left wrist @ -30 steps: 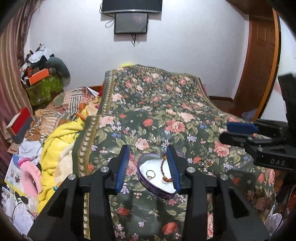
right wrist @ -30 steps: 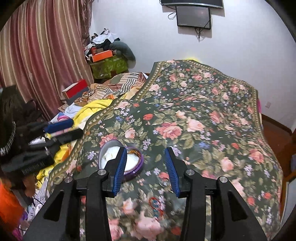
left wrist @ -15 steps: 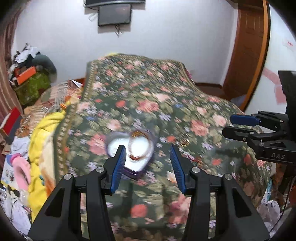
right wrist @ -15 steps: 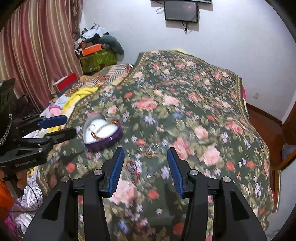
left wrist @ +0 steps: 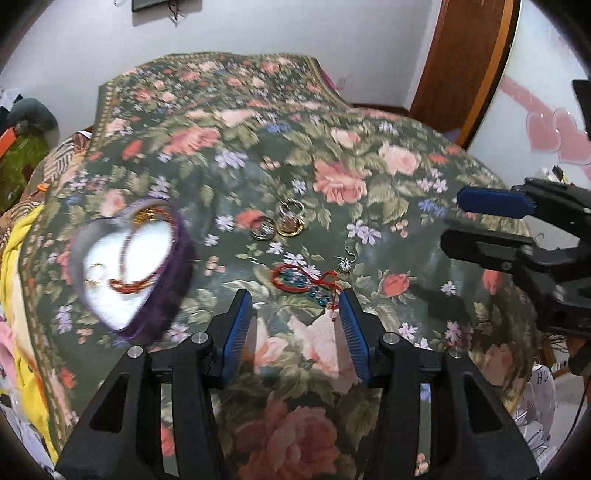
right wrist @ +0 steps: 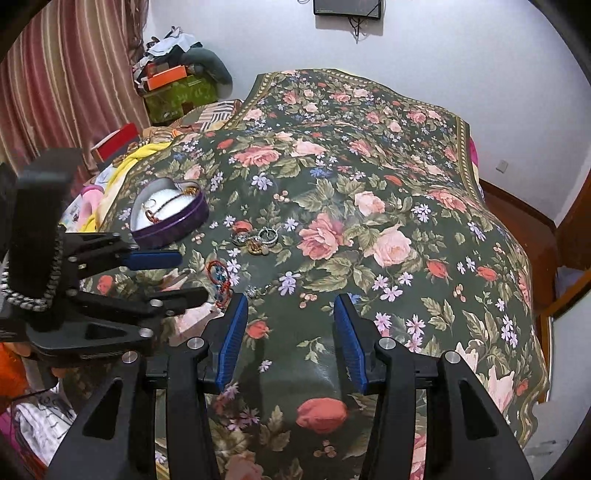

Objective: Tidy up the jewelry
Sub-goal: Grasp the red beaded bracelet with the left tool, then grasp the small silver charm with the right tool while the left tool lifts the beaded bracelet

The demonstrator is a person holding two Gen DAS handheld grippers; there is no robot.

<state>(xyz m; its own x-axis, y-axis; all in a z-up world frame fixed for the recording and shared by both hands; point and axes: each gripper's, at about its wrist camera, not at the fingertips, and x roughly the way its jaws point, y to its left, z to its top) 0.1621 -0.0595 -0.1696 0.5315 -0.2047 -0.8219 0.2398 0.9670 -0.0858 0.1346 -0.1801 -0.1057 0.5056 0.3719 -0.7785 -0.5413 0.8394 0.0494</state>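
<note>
Heart-shaped purple jewelry box (right wrist: 168,218), white lining, red bracelet (left wrist: 295,279) outside

Home bedroom: bed (right wrist: 369,192) under a floral bedspread, striped curtains (right wrist: 66,74), wall-mounted TV (right wrist: 347,7), wooden door (left wrist: 465,59), clothes and boxes piled in the corner (right wrist: 177,81).

Below me spreads a bed (right wrist: 369,177) under a dark green floral cover. On it sits a purple heart-shaped box (right wrist: 173,225). Just right of that lie several loose rings (left wrist: 280,223), with a red bracelet (left wrist: 295,278) and a small silver earring (left wrist: 345,263) nearer to me.
</note>
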